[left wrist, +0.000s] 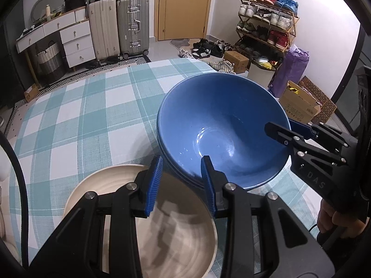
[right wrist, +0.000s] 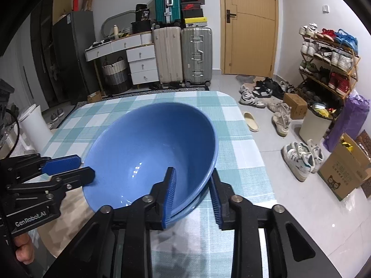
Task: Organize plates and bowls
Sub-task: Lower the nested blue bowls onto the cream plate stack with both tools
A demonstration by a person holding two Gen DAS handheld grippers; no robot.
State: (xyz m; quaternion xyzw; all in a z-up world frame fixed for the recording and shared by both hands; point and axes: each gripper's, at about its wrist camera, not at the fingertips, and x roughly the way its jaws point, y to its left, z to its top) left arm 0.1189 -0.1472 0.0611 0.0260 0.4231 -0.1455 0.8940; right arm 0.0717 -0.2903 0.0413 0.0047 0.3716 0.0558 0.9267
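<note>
Left gripper (left wrist: 180,185) and right gripper (right wrist: 192,197) each straddle a near rim of the blue bowl (left wrist: 222,127), one finger inside, one outside; whether their pads press cannot be told. The tilted bowl sits on the checked tablecloth (left wrist: 81,115), overlapping a cream bowl (left wrist: 180,238).

Light: even indoor, fairly bright | Glare: small white glints inside blue bowl (left wrist: 215,136) | Shadows: soft, on cream plate (left wrist: 148,227) | Blur: none, sharp | Edges: strong fisheye bending, black corners in 2 views
</note>
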